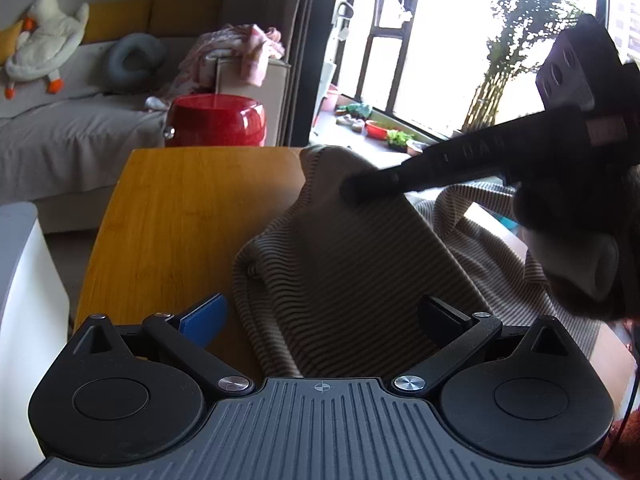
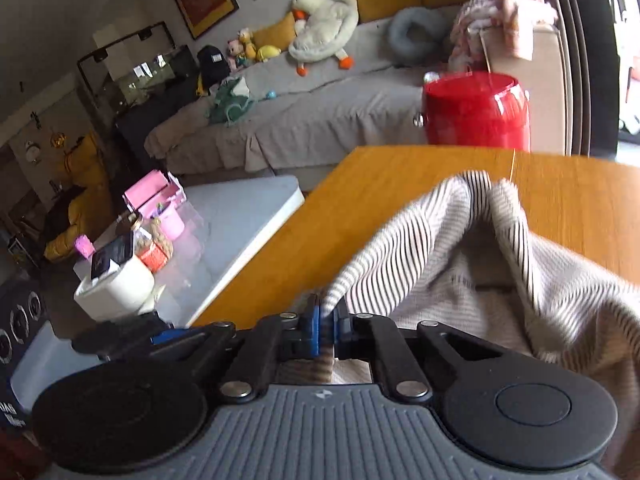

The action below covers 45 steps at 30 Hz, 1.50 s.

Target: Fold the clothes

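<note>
A: Right claw [image 2: 326, 318] is pinching the striped garment's [image 2: 460, 240] edge; left claw [image 1: 320, 316] is standing spread around its bunched folds.

B: Garment is lying rumpled on the wooden bench [image 1: 180, 208]; folding is barely beginning.

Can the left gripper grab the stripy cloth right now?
Probably yes. The left gripper stands open, and the beige striped knit garment lies bunched between its fingers on the wooden table, with nothing in between. The right gripper already pinches another edge.
</note>
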{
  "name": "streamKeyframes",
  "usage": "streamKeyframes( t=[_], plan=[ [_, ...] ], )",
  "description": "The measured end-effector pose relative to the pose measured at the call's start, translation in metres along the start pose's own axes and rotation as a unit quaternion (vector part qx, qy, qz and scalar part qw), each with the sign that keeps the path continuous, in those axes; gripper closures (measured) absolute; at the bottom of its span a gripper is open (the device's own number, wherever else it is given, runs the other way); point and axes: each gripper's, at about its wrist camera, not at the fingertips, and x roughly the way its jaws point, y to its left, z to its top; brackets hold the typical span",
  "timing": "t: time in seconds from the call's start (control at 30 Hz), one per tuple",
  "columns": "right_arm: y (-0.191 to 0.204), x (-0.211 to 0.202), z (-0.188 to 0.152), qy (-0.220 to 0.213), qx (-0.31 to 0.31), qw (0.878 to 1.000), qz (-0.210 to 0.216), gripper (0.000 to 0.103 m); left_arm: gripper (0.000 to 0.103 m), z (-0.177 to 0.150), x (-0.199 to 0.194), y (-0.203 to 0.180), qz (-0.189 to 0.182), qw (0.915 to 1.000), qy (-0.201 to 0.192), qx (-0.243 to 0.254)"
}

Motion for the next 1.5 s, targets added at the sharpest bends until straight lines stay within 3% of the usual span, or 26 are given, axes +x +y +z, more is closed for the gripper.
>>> streamKeyframes(
  t=[0.17,0.33,0.4,0.57,0.63,0.7,0.77,0.83,0.9,1.03,1.23,1.3,1.37,1.43,1.5],
  plan=[
    [-0.001,0.008,0.05,-0.028,-0.013,1.0,0.005,0.098,0.0,0.024,0.023,0.001,0.015,0.999,-0.031,0.027],
    [-0.003,0.031,0.069,-0.025,-0.021,0.999,0.009,0.098,0.001,0.048,0.059,0.006,0.021,0.9979,-0.036,0.05],
    [-0.005,0.039,0.07,-0.023,-0.022,0.999,0.006,0.098,0.008,0.056,0.072,0.008,0.032,0.9968,-0.043,0.06],
    [-0.021,0.045,0.065,-0.022,-0.016,0.999,-0.021,0.097,0.047,0.064,0.095,0.021,0.038,0.9977,-0.053,0.018],
    [-0.032,0.035,0.062,-0.032,-0.019,0.998,-0.047,0.096,0.054,0.062,0.097,0.025,0.04,0.9974,-0.059,0.006],
    [-0.043,0.025,0.056,-0.044,-0.038,0.994,-0.093,0.093,0.059,0.058,0.1,0.031,0.051,0.997,-0.058,-0.004],
    [-0.053,0.015,0.049,-0.056,-0.066,0.984,-0.153,0.08,0.068,0.056,0.102,0.041,0.054,0.9969,-0.054,-0.02],
    [-0.069,0.012,0.038,-0.043,-0.071,0.976,-0.2,0.066,0.069,0.056,0.103,0.05,0.053,0.9966,-0.051,-0.039],
    [-0.084,0.012,0.025,-0.02,-0.065,0.97,-0.233,0.064,0.069,0.055,0.103,0.058,0.051,0.9962,-0.049,-0.052],
    [-0.098,0.021,-0.002,0.034,-0.073,0.965,-0.248,0.052,0.069,0.053,0.101,0.058,0.05,0.9962,-0.049,-0.051],
    [-0.087,0.04,-0.009,0.037,-0.14,0.952,-0.269,0.038,0.069,0.053,0.101,0.059,0.051,0.996,-0.05,-0.053],
    [-0.086,0.046,-0.008,0.035,-0.152,0.95,-0.27,0.044,0.069,0.052,0.101,0.061,0.051,0.9958,-0.05,-0.057],
    [-0.086,0.05,-0.003,0.033,-0.152,0.95,-0.27,0.098,0.069,0.052,0.101,0.062,0.052,0.9956,-0.052,-0.058],
    [-0.087,0.05,0.005,0.027,-0.144,0.952,-0.27,0.103,0.069,0.052,0.1,0.063,0.052,0.9953,-0.053,-0.062],
    [-0.089,0.04,0.019,-0.009,-0.138,0.947,-0.289,0.103,0.069,0.052,0.099,0.066,0.054,0.9947,-0.054,-0.069]
  ],
)
